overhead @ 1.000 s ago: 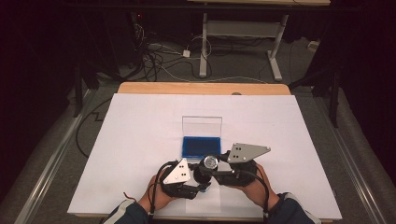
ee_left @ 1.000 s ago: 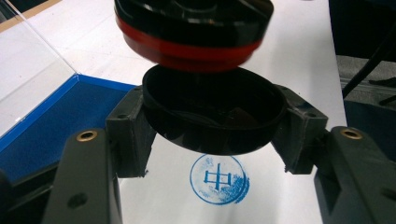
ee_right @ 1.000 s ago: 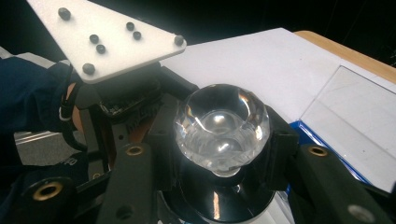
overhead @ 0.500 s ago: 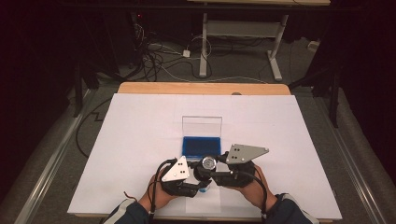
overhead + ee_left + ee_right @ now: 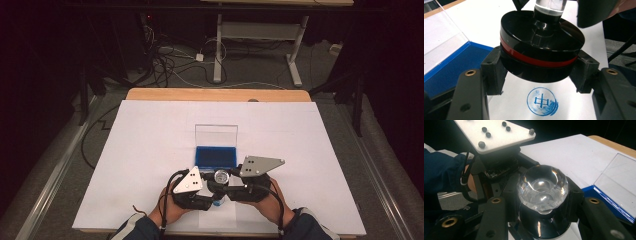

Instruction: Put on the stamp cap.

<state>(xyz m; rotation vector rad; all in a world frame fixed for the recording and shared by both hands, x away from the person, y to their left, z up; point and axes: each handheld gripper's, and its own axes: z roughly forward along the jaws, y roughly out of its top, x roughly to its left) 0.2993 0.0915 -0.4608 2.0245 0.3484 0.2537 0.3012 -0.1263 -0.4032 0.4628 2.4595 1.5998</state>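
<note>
Dark blue sleeves with pale cuffs (image 5: pixel 139 218), black gripper fingers (image 5: pixel 471 97) with brass screws, grey three-cornered plates (image 5: pixel 259 165), black cables

The stamp (image 5: pixel 541 47) is glossy black with a red band round its middle and a clear knob (image 5: pixel 542 188). On the white sheet (image 5: pixel 150 150) at six o'clock sits a round blue imprint (image 5: pixel 542 101). The ink pad (image 5: pixel 216 156) is deep blue.
</note>
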